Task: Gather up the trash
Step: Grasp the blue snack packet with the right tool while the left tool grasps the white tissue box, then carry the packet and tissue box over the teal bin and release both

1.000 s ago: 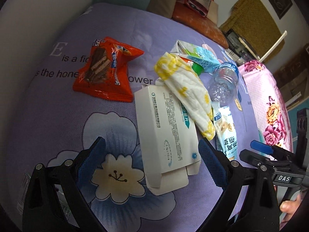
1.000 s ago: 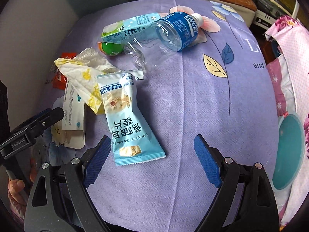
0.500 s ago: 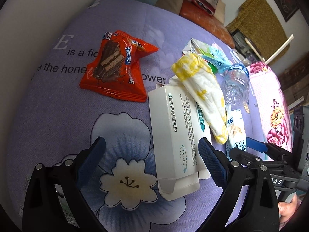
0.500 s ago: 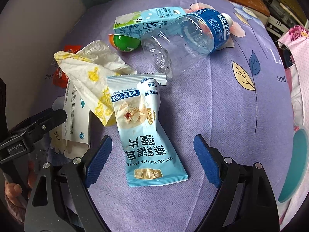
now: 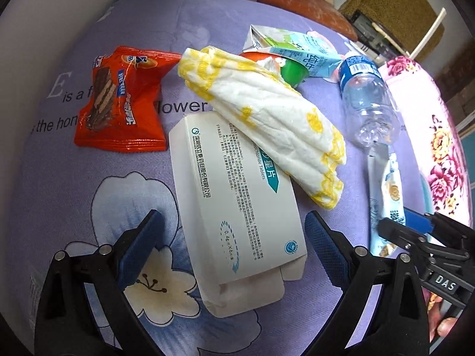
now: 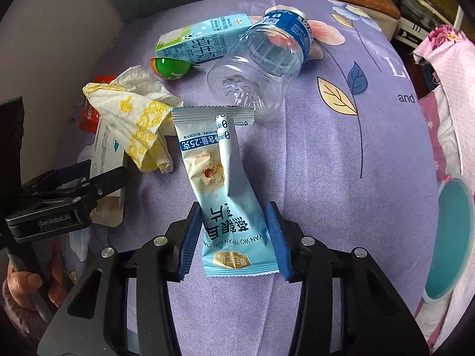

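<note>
Trash lies on a purple floral cloth [image 5: 59, 184]. My left gripper [image 5: 234, 246] is open, its fingers on either side of the near end of a white medicine box [image 5: 234, 201]. A yellow-and-white tissue [image 5: 267, 118] lies across the box's far end. My right gripper [image 6: 234, 238] has closed in on a light blue snack packet [image 6: 225, 195]; both pads touch its sides. An orange wafer wrapper [image 5: 118, 101], a milk carton [image 6: 202, 41], a green jelly cup [image 6: 172, 66] and a clear bottle [image 6: 261, 68] lie beyond.
A teal bowl [image 6: 448, 222] sits at the right on a pink floral cloth [image 6: 451, 89]. A brown cushion [image 5: 299, 9] and a yellow-draped chair [image 5: 394, 9] stand behind the table. The left gripper also shows in the right wrist view [image 6: 68, 204].
Both grippers moved forward and down. The left now straddles the white box. The right has narrowed from wide open onto the blue snack packet.
</note>
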The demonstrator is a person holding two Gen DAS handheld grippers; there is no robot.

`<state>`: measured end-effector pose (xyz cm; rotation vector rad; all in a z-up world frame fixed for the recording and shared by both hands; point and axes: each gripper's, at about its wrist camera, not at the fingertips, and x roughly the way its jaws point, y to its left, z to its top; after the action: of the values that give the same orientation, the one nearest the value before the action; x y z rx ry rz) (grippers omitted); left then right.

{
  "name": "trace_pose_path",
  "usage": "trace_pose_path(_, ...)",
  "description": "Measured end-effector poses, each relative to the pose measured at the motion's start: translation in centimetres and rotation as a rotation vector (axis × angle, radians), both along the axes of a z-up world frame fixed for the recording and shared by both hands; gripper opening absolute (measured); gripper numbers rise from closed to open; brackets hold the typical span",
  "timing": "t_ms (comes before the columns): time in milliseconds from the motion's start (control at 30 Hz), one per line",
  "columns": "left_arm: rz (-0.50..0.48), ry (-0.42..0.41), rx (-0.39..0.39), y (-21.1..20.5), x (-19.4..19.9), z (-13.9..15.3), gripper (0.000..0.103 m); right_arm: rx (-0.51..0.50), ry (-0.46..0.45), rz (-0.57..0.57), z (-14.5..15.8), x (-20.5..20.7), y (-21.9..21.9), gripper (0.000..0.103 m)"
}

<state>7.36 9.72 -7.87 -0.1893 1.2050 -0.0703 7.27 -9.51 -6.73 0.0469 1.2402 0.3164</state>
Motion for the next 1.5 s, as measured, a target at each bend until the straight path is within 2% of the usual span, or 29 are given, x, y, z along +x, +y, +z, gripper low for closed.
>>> trace_pose_path(233,0.018,-0.015,0.048,-0.9,1.6,-0.1,0.095,0.045,-0.002,-0.01,0.5,-1.6,-1.8,0.043)
trace_pose_path(300,0.022,-0.031,0.086,-1.0,1.3,0.2,0.075,0.055,0.002,-0.015,0.4,-1.6,-2.1,0.043)
trace_pose_path(467,0.043,-0.032,0.038,0.1,0.5,0.5,0.067,0.079,0.014,-0.034,-0.1,-1.7,-3.4,0.043)
trace_pose_path(800,-0.01,-0.043,-0.04,-0.6,-4.0,1.4,0.066,0.123,-0.01,-0.078,0.4,-3.1,-6.5,0.043)
trace_pose_path(900,-0.035,-0.081,-0.062,-1.4,-4.7,2.6,0.066,0.141,-0.013,-0.099,0.4,-3.5,-7.7,0.043)
trace_pose_path(1067,-0.166,-0.137,-0.07,-5.6,-5.6,4.8,0.066,0.171,-0.026,-0.13,0.5,-4.3,-9.4,0.043)
trace_pose_path(1200,-0.249,-0.136,-0.088,-9.0,-5.8,5.1,0.066,0.185,-0.054,-0.174,1.0,-5.0,-11.6,0.043)
trace_pose_path(1500,-0.322,-0.125,-0.095,-13.4,-4.9,4.7,0.066,0.212,-0.096,-0.314,1.6,-7.1,-18.2,0.043)
